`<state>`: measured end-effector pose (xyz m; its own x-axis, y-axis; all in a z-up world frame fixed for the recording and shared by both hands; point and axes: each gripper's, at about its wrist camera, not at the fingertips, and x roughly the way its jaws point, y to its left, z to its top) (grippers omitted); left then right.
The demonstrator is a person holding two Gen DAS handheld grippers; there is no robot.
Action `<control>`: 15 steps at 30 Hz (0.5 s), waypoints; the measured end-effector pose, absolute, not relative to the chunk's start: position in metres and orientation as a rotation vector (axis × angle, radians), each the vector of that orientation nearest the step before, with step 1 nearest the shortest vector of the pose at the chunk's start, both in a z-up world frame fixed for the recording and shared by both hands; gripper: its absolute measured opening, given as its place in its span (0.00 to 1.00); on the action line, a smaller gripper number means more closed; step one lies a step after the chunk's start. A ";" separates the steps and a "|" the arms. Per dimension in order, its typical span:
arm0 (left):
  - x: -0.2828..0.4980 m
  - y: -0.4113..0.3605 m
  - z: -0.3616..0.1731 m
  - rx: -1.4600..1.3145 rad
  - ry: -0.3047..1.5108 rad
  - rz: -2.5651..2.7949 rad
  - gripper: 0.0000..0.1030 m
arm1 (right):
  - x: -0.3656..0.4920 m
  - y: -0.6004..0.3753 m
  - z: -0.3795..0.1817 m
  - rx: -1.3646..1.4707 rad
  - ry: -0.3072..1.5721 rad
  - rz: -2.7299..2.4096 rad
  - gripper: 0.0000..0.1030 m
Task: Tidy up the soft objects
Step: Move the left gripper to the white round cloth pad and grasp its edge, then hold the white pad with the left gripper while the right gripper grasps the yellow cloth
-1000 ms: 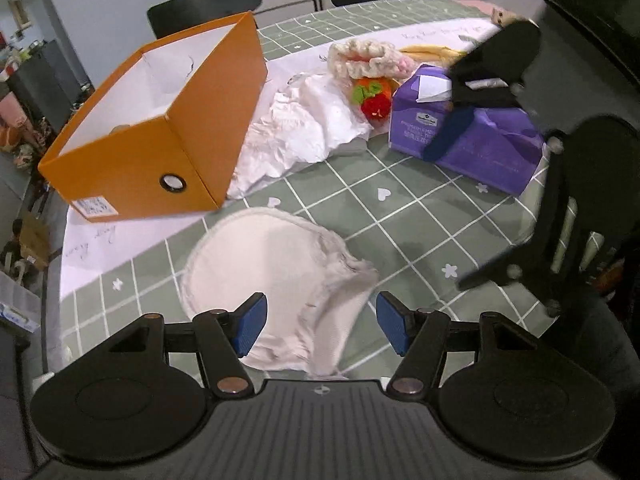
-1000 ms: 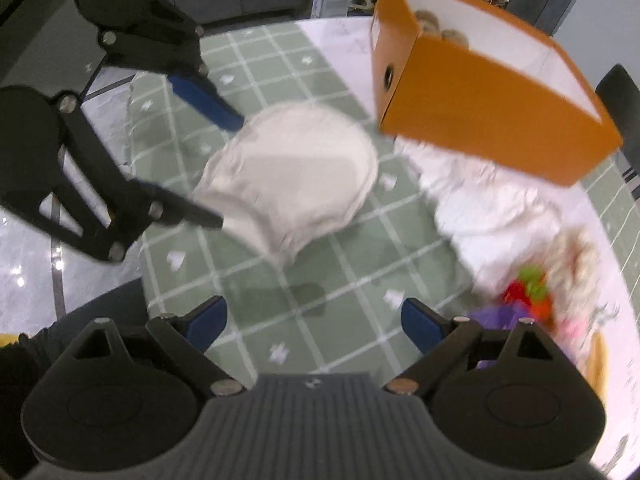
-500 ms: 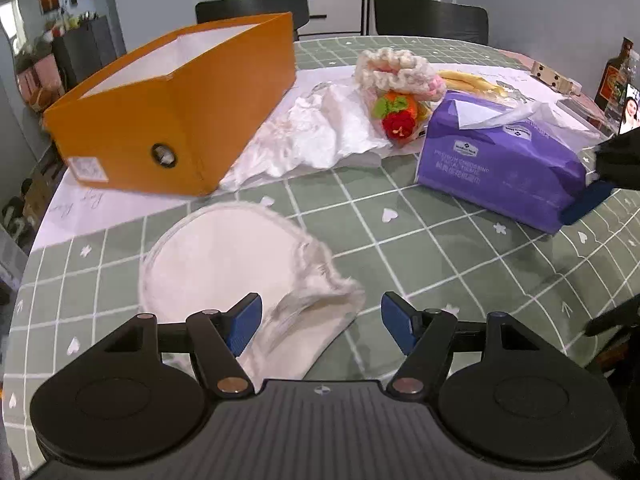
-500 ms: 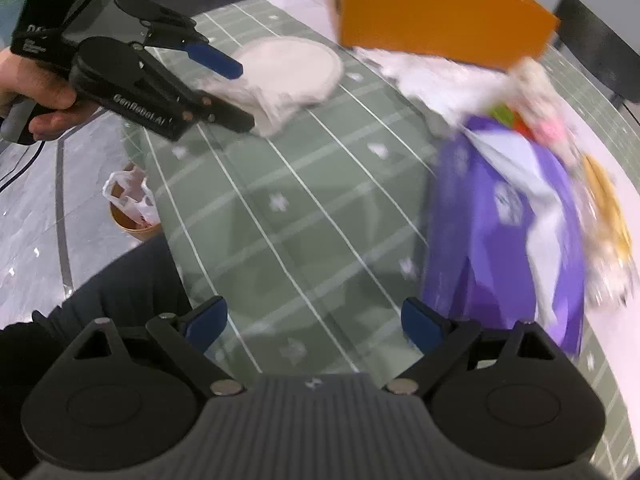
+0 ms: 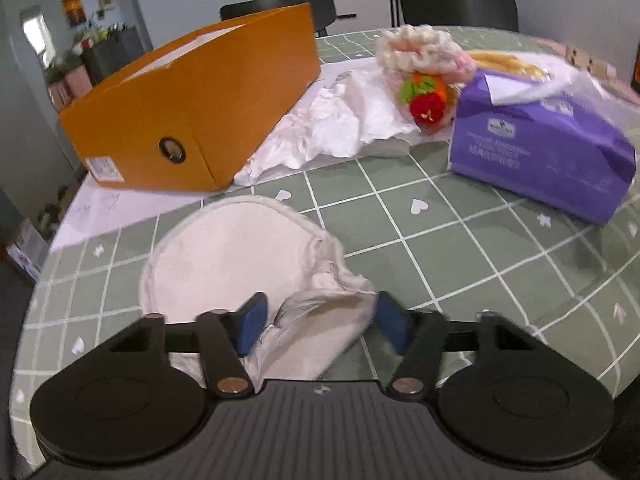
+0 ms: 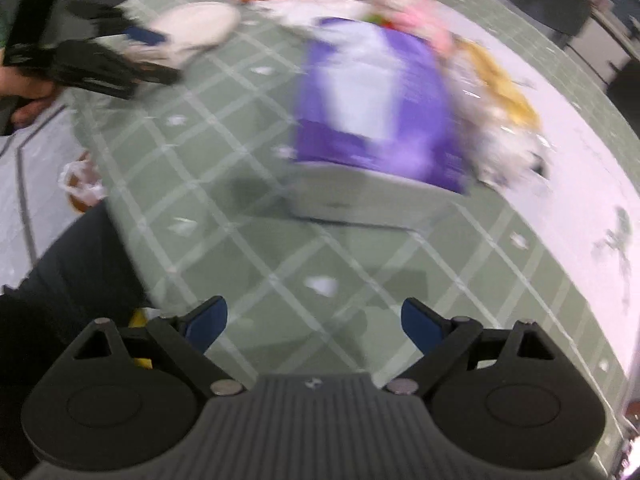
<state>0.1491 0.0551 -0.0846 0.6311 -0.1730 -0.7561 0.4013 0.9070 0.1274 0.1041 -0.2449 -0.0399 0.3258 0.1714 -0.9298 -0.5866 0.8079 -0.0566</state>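
Observation:
A round white fabric pad [image 5: 228, 256] lies on the green checked table, its near edge folded up and bunched. My left gripper [image 5: 320, 326] is low over that fold. Its jaws are closing with the bunched edge between the blue pads, which are not clearly pressing on it. In the blurred right wrist view the same pad [image 6: 196, 26] and my left gripper [image 6: 136, 50] show at the upper left. My right gripper [image 6: 314, 324] hangs open over bare tablecloth with nothing between its fingers, in front of the purple tissue pack [image 6: 372, 100].
An open orange box [image 5: 192, 112] stands at the back left, crumpled white material [image 5: 332, 124] beside it. Crocheted toys [image 5: 424, 96] and the purple tissue pack [image 5: 540, 148] sit at the right. A hand [image 6: 24, 92] and a dark-clad leg [image 6: 80, 272] are at the table's edge.
The left gripper has sunk onto the pad's folded edge and its jaws have narrowed around it. The right gripper has swept away from the pad to the tissue pack, still open.

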 end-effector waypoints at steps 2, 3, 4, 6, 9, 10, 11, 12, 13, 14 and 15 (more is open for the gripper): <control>0.150 0.058 -0.084 0.285 0.825 -0.313 0.29 | 0.112 -0.262 -0.040 -0.408 1.136 0.472 0.90; 0.150 0.059 -0.083 0.297 0.819 -0.301 0.20 | 0.117 -0.271 -0.038 -0.404 1.133 0.453 0.90; 0.150 0.061 -0.082 0.294 0.817 -0.301 0.18 | 0.121 -0.278 -0.038 -0.401 1.129 0.433 0.90; 0.151 0.068 -0.080 0.266 0.822 -0.308 0.16 | 0.133 -0.293 -0.034 -0.393 1.113 0.385 0.90; 0.152 0.072 -0.075 0.261 0.817 -0.296 0.16 | 0.154 -0.313 -0.029 -0.391 1.086 0.314 0.90; 0.152 0.073 -0.073 0.262 0.815 -0.292 0.16 | 0.161 -0.318 -0.027 -0.388 1.079 0.294 0.90; 0.152 0.073 -0.071 0.261 0.812 -0.293 0.16 | 0.168 -0.324 -0.024 -0.385 1.073 0.277 0.90; 0.152 0.073 -0.069 0.257 0.808 -0.293 0.16 | 0.176 -0.327 -0.022 -0.382 1.064 0.261 0.90; 0.153 0.073 -0.067 0.252 0.806 -0.295 0.16 | 0.183 -0.330 -0.019 -0.379 1.055 0.249 0.90; 0.153 0.073 -0.065 0.246 0.804 -0.300 0.16 | 0.190 -0.331 -0.016 -0.374 1.047 0.243 0.90; 0.154 0.072 -0.063 0.237 0.803 -0.310 0.16 | 0.199 -0.333 -0.011 -0.360 1.036 0.241 0.90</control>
<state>0.1539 0.0725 -0.0627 0.6533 -0.1812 -0.7351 0.3590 0.9290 0.0901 0.1987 -0.3329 -0.0114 0.4910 0.0258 -0.8708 -0.3616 0.9154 -0.1767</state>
